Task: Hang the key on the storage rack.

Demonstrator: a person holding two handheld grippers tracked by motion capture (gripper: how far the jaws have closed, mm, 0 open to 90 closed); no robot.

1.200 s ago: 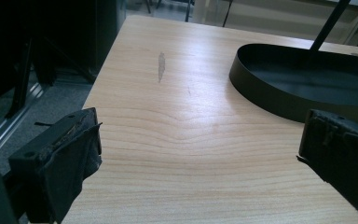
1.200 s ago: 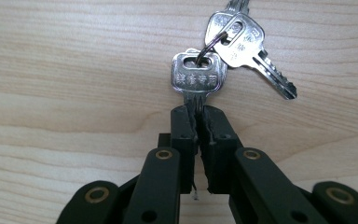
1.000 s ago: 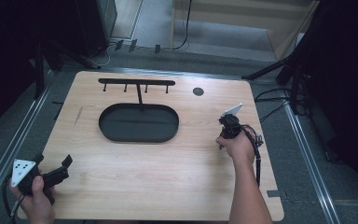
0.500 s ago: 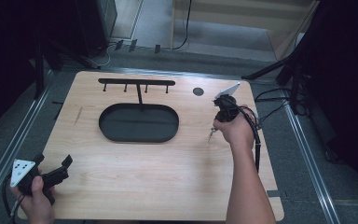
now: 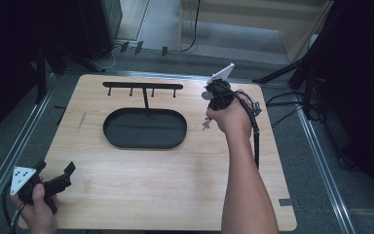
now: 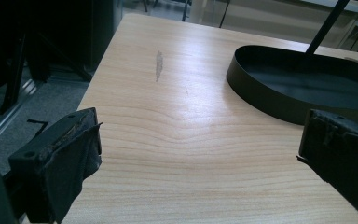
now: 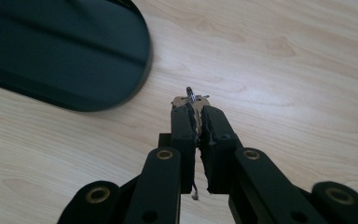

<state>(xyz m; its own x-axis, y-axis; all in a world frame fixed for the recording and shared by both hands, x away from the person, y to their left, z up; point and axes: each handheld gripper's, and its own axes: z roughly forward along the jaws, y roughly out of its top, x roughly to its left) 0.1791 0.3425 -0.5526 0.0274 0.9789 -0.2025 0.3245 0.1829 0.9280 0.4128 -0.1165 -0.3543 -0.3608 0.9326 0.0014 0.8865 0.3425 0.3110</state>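
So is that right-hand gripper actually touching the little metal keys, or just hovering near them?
Touching. In the right gripper view, the right gripper has its jaws closed on the keys, which poke out past the tips, lifted above the table.

Evenly lit tabletop [image 5: 175,165], dark surroundings, slightly soft focus.

I'm looking down from above the near edge, facing forward across the whole table [image 5: 175,185]. My left gripper view sits low at the near-left corner, skimming the wood toward the black tray [image 6: 279,100]. My right one hangs close, facing down; it catches that tray's [image 7: 60,51] end too.
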